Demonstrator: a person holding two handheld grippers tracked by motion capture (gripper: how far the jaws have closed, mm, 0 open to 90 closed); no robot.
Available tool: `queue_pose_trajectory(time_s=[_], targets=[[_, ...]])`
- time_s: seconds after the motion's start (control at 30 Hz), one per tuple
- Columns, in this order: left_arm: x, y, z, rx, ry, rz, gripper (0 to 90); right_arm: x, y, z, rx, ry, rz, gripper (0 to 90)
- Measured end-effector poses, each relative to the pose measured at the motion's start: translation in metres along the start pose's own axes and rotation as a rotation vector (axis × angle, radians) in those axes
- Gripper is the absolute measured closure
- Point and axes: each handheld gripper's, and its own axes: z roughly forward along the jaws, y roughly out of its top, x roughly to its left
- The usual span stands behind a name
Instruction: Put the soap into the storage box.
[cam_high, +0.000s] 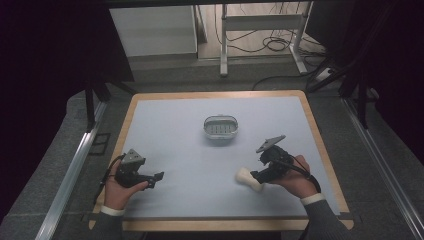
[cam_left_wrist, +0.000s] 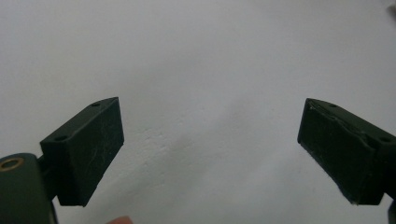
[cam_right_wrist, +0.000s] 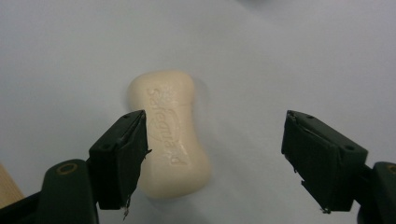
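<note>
Table (cam_high: 165, 125): pale blue-grey mat with a light wooden rim, lying under both grippers.

Right gripper (cam_high: 256, 176): held in the person's right hand (cam_high: 295, 177) over the near right part of the mat, jaws pointing toward the left gripper's side. In the right gripper view (cam_right_wrist: 212, 158) the jaws stand wide apart and grip nothing. A grey three-cornered plate rides on top of it.

Left gripper (cam_high: 159, 177): held in the person's left hand (cam_high: 117, 192) over the near left part of the mat, jaws pointing toward the right gripper. In the left gripper view (cam_left_wrist: 210, 149) the jaws are spread wide, with bare mat between and ahead of them.

Soap dish (cam_high: 220, 127): small oval container, clear or pale walled, standing on the mat well ahead of both grippers and nearer to the right one. Its floor looks ribbed or slotted. No object can be made out inside it, though the view is too small to be sure.

Soap bar (cam_high: 248, 178): cream-coloured, waisted shape, lying flat on the mat right at the right gripper's jaw tips. In the right gripper view (cam_right_wrist: 170, 130) it sits between the jaws but off-centre, close against the jaw at that view's left and well clear of the other. Raised lettering on its top face. It lies well apart from the dish.
</note>
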Motion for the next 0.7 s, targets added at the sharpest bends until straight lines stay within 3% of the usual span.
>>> queue_pose_trajectory(time_s=[0.33,0.7], targets=[[-0.002,0.000,0.001,-0.004,0.012,0.007,7.4,0.013,0.004,0.022,0.090,0.048,-0.042,27.8],[-0.003,0.000,0.002,0.004,0.030,0.018,7.4,0.022,0.009,0.041,0.169,0.066,-0.089,33.9]])
